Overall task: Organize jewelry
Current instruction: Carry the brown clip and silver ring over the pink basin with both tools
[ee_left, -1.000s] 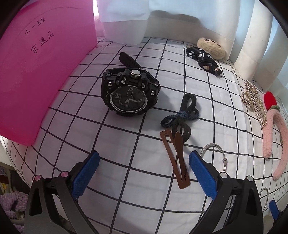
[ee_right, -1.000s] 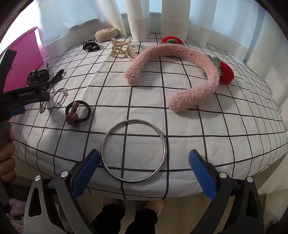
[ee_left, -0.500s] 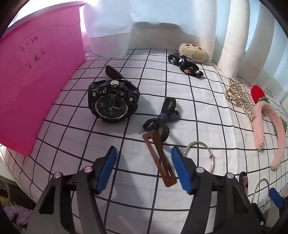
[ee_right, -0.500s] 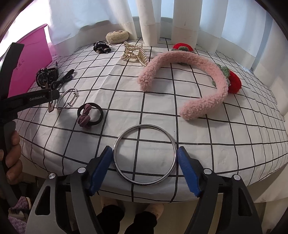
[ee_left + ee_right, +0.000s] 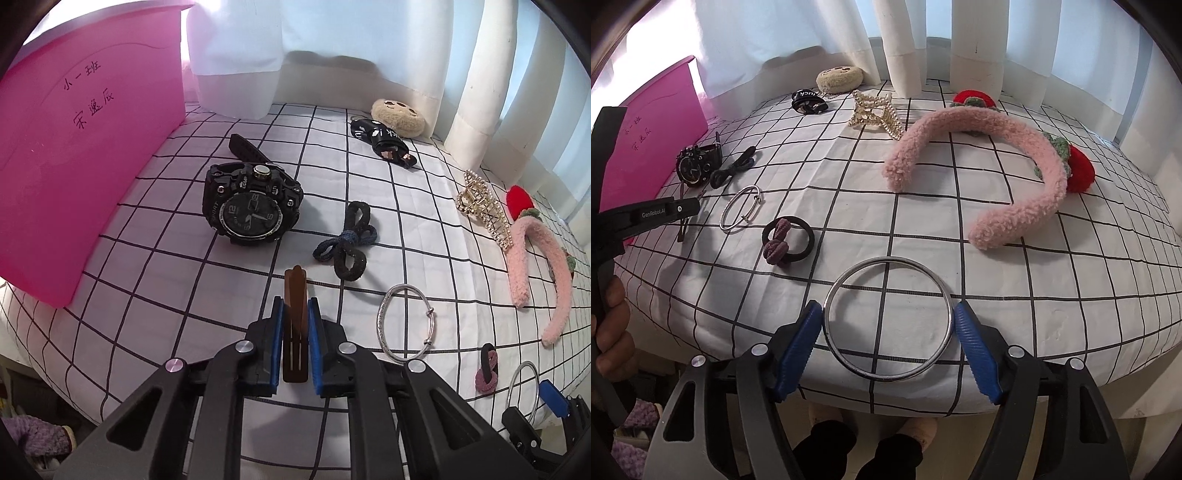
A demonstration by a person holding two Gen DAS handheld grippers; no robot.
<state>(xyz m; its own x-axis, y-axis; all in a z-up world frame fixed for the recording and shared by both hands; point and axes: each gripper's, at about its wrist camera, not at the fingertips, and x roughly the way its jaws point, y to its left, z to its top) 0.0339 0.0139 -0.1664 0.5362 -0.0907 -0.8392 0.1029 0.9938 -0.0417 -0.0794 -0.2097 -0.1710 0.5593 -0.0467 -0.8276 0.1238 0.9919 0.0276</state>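
We are clamping the left gripper onto the brown hair clip, a flat, narrow bar with two long slits, its blue pads pressing both long edges near the front edge of the grid-patterned cloth. We are holding the right gripper with its jaws set wide around the large silver bangle, a plain thin metal ring lying flat at the near edge, the ribbed pads touching its two sides. Beyond are lying a black sport watch and a fluffy pink headband.

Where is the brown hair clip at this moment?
In the left wrist view, the brown hair clip sits bottom centre, clamped in the left tool, just below the dark bow hair tie.
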